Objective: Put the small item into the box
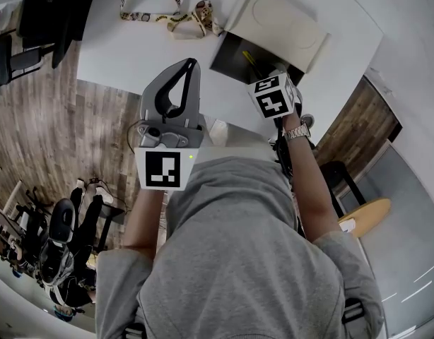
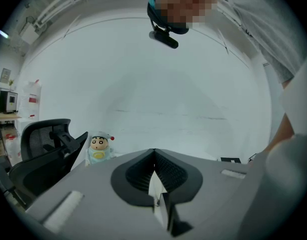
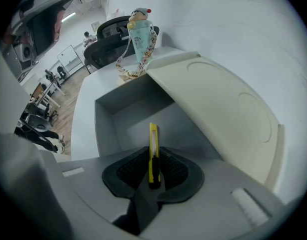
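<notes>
A thin yellow utility knife (image 3: pixel 153 153) is the small item. My right gripper (image 3: pixel 154 170) is shut on its lower end, with the blade end pointing into the open grey box (image 3: pixel 118 121). The box's cream lid (image 3: pixel 221 111) leans back on the right. In the head view the right gripper (image 1: pixel 268 78) hovers over the box (image 1: pixel 238 63) and the knife (image 1: pixel 248 57) shows as a yellow sliver. My left gripper (image 1: pixel 191 65) is held in front of the person's chest, shut and holding nothing. In its own view the left gripper (image 2: pixel 154 152) faces a bare white wall.
The box rests on a white table (image 1: pixel 125 44). A cartoon-figure bottle (image 3: pixel 140 34) with a patterned lanyard (image 1: pixel 176 16) stands behind the box. A black office chair (image 2: pixel 43 156) is at the table's left side. A round wooden stool (image 1: pixel 365 214) is at the person's right.
</notes>
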Demonstrator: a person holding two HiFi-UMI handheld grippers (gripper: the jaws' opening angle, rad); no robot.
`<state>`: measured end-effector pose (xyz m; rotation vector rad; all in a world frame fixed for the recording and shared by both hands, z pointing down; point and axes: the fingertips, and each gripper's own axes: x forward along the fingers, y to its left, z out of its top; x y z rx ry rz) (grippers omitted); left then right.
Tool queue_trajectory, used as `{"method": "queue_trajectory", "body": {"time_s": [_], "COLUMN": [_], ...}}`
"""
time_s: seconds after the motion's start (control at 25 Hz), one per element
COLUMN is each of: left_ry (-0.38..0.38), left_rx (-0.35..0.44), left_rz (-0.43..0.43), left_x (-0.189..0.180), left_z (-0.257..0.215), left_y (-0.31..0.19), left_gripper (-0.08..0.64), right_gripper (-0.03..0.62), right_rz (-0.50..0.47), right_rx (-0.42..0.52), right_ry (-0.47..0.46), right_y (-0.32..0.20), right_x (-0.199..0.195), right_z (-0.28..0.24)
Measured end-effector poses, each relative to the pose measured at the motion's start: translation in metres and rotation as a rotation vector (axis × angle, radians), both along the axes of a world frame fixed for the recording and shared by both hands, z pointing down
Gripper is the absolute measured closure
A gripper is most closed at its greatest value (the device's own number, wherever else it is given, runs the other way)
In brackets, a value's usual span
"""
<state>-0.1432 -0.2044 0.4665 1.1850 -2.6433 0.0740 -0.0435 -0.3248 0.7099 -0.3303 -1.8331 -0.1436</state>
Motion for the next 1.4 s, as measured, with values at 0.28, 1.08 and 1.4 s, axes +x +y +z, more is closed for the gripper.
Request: {"method": "queue_trajectory", "body": {"time_s": [0.28,1.08,1.4], "left_ry": [-0.005,-0.060,-0.045], "left_rx": [0.005,0.018,0.030], "left_rz": [0.027,0.253,0.363], "left_x": [0.005,0.032,0.045], "left_z": [-0.003,-0.034,-0.041], "left_y": [-0.003,-0.035,-0.046], "left_gripper": [0.557,0.557,0.557], "right_gripper": [0.472,0.575,0.577], "right_rz": [0.014,0.213,0.398], "right_rx": [-0.010,0.004,-0.049], "right_ry": [-0.011,-0.211,-0.275], "right_y": [0.000,-0.015,-0.020], "right_x": [0.004,0.003,0.020], "right_z": [-0.007,-0.080,-0.112]}}
